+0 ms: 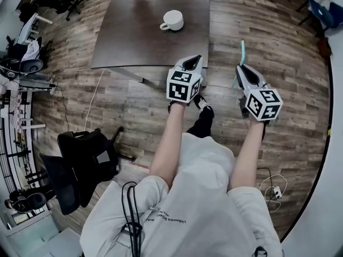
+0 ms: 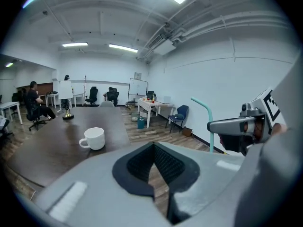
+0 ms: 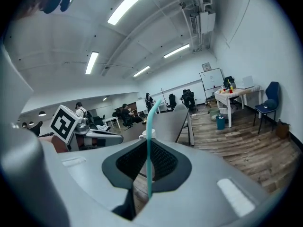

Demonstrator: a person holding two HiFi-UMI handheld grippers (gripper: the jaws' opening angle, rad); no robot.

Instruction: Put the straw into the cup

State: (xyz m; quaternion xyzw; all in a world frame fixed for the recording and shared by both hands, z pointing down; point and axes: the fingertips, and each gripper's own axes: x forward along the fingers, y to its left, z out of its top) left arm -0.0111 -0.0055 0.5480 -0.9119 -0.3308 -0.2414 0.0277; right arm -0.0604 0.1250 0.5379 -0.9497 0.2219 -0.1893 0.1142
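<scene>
A thin teal straw [image 3: 149, 126], bent at its far end, is pinched low on its shaft between the closed jaws of the right gripper [image 3: 148, 167]. Its long axis runs along the jaws, pointing forward and away from the person. Both bare forearms reach out ahead, side by side. The left gripper [image 2: 152, 169] has its jaws together on nothing. Well beyond both, a white cup [image 1: 172, 20] stands upright on the dark table [image 1: 134, 36].
</scene>
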